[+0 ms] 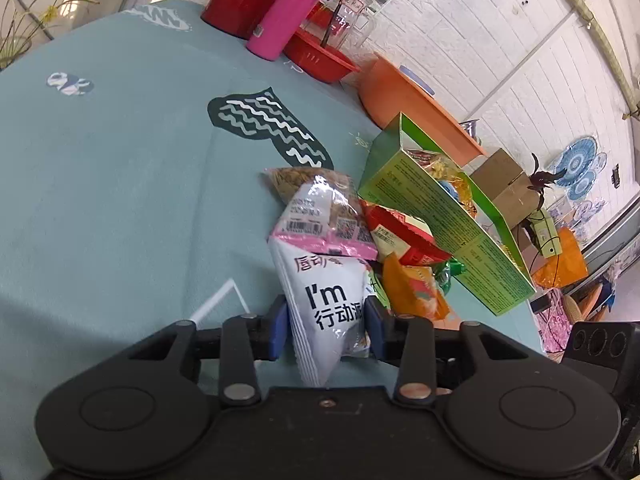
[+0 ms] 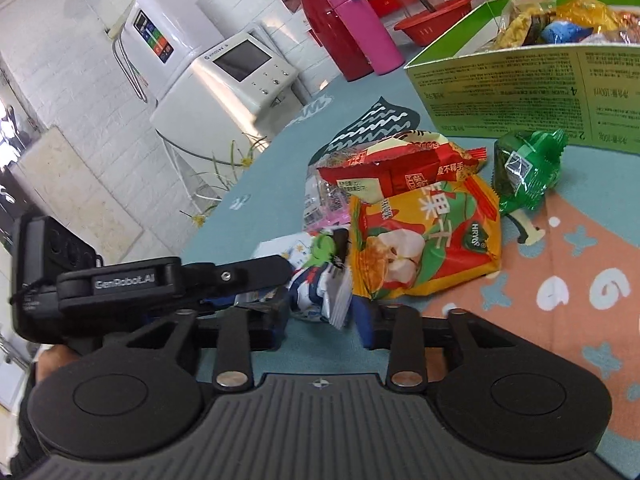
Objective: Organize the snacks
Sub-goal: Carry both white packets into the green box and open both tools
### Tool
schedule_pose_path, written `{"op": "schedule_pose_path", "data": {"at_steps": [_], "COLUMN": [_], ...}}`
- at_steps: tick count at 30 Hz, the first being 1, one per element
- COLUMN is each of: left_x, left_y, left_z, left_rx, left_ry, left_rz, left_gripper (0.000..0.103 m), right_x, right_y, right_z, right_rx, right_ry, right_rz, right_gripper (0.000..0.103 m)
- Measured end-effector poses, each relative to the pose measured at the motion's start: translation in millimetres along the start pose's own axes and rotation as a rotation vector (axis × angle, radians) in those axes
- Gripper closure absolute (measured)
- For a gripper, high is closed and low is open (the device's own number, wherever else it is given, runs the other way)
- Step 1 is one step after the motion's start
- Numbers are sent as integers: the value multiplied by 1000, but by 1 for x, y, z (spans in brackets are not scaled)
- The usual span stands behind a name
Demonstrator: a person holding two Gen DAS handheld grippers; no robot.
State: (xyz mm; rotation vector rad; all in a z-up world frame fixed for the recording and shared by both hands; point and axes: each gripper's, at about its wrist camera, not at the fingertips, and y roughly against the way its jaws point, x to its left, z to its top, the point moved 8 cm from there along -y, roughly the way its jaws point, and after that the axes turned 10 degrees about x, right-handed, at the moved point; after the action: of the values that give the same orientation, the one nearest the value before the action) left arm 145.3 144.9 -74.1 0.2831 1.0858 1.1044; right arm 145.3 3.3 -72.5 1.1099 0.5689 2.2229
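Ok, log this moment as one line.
left gripper: shut on white snack packet | right gripper: at same packet, grip unclear | green box: partly filled

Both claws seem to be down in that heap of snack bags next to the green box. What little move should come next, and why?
Probably lift the white snack bag a little. The left gripper has it between its fingers, apparently pinched, and it lies under the pink-edged bag. The green box beside the heap already holds snacks. The right gripper crowds the same bag, so go slowly.
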Motion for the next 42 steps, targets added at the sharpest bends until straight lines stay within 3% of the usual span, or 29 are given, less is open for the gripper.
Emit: {"op": "schedule_pose_path", "data": {"at_steps": [3,7,13,25,42], "left_x": [-15,-43,-102,-193,-250], "left_y": [10,27,27,-53,-173], "left_z": [-10,-12,6,55,115], "left_rx": [-15,-56,-104,-66,16], "left_ry": [-54,-105,-217,-318,-327], "left_rz": [17,-15,-74,-227,-328], "left_gripper": [81,81,81,81,81], "right_x": [2,12,16,-55,-167], "right_y": [8,39,93,167,199], "right_z": [-6,-8,6,50,111], "right_rx": [21,-35,-194,-392,-500], "right_ry": [-5,38,108,39,-33], "right_rz": [25,39,-2,-146,-308], "right_gripper": [69,70,70,70,70]}}
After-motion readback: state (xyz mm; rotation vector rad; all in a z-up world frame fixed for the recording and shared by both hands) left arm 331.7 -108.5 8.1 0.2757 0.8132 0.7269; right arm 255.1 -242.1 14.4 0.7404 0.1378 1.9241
